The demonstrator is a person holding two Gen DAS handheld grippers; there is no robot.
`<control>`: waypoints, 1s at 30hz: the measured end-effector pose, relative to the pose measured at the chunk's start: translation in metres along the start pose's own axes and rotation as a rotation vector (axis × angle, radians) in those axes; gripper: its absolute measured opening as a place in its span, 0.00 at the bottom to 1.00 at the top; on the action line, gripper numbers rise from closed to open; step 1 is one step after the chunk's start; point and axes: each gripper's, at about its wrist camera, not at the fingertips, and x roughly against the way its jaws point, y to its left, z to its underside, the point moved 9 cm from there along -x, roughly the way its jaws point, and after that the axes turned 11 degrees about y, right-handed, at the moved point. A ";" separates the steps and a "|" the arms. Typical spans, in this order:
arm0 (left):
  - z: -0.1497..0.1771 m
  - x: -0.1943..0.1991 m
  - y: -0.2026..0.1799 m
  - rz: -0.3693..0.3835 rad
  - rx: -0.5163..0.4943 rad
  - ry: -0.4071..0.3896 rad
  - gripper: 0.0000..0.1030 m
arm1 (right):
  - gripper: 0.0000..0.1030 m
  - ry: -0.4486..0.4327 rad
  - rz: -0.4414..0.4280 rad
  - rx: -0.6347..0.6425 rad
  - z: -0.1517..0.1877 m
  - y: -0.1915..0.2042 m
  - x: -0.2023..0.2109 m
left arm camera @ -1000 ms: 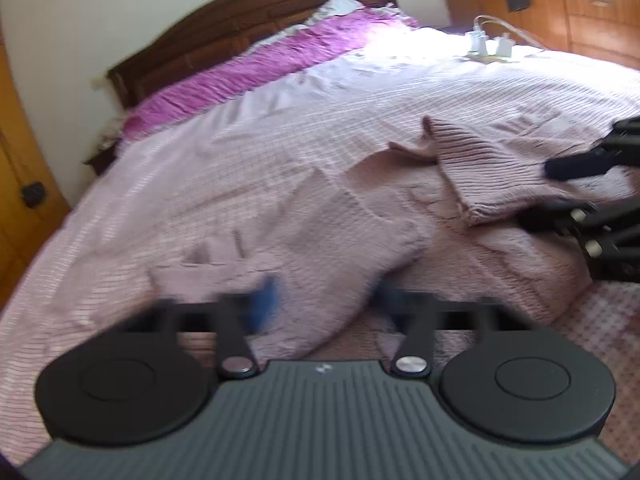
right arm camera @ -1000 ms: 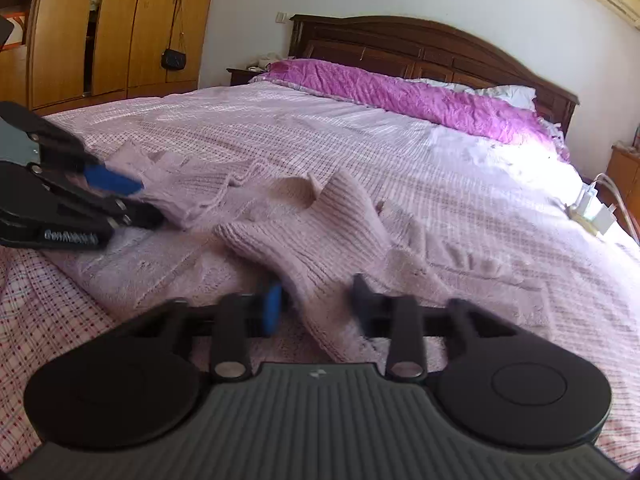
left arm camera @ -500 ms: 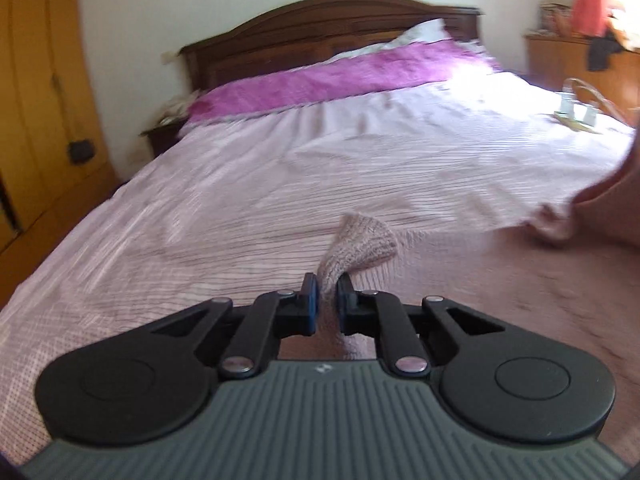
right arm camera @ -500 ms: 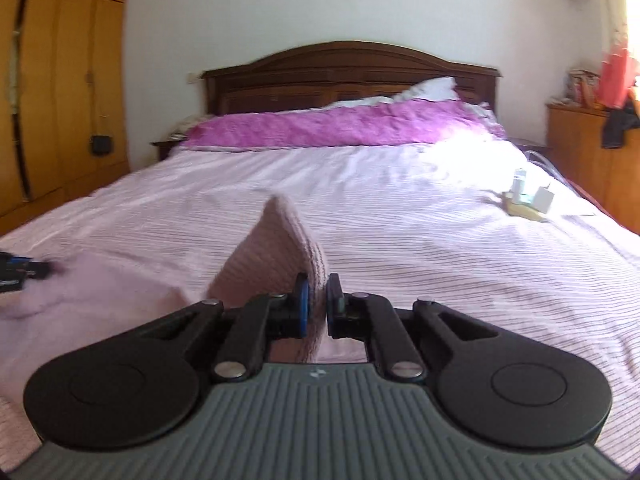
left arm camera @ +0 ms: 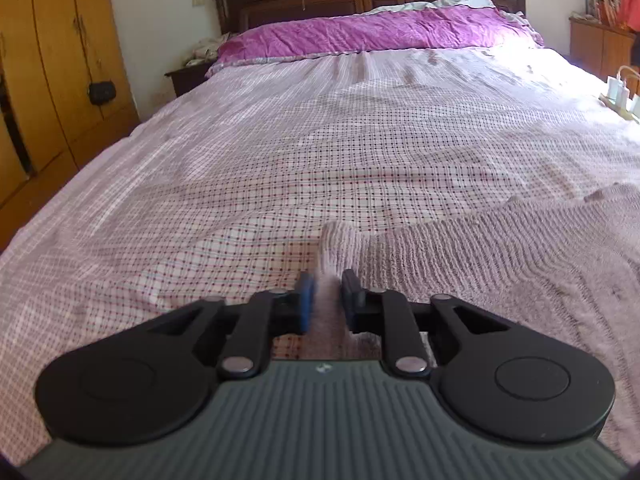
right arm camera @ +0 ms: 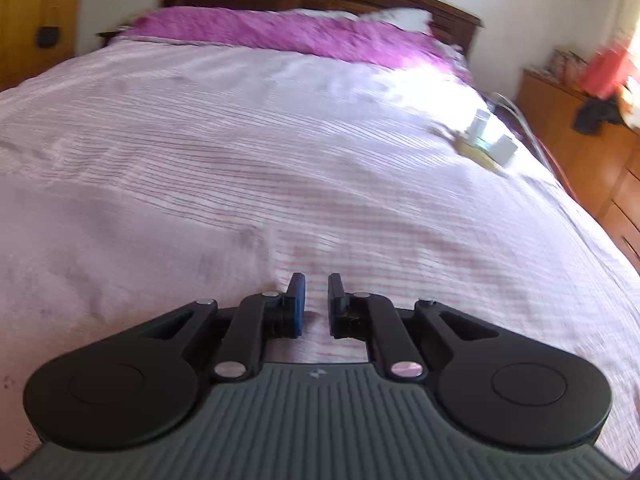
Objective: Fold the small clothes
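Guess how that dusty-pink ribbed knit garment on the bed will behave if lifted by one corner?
The dusty-pink ribbed knit garment will probably go floppy: it already lies slumped and rumpled over the checked bedspread. Its ribs likely stretch under its own weight. The left gripper straddles an edge; coarse knit should resist slipping.

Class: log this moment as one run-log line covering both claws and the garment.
left claw: open, knit sweater edge between fingers | right claw: open, empty | sweater: spread flat on bed cover
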 end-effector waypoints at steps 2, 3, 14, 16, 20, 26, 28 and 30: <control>0.000 0.010 0.002 0.020 0.016 -0.003 0.34 | 0.10 -0.007 -0.051 -0.073 0.003 -0.010 0.012; 0.000 0.016 0.001 0.038 0.018 -0.006 0.34 | 0.11 -0.012 -0.090 -0.113 0.004 -0.012 0.019; 0.018 0.068 -0.013 0.138 0.008 -0.020 0.35 | 0.55 -0.072 -0.343 -0.117 0.031 0.039 0.100; 0.025 0.065 -0.013 0.131 0.002 -0.007 0.35 | 0.56 -0.065 -0.341 -0.084 0.044 0.046 0.101; 0.043 0.047 -0.005 0.116 0.049 0.062 0.34 | 0.65 0.041 -0.276 -0.101 0.074 0.042 0.068; 0.057 0.044 0.008 0.112 0.121 0.090 0.34 | 0.95 0.043 -0.339 -0.289 0.087 0.020 0.046; 0.058 0.051 0.011 0.108 0.132 0.089 0.34 | 0.95 0.042 -0.326 -0.279 0.088 0.023 0.047; 0.058 0.059 0.012 0.108 0.141 0.091 0.35 | 0.96 0.046 -0.325 -0.293 0.087 0.023 0.051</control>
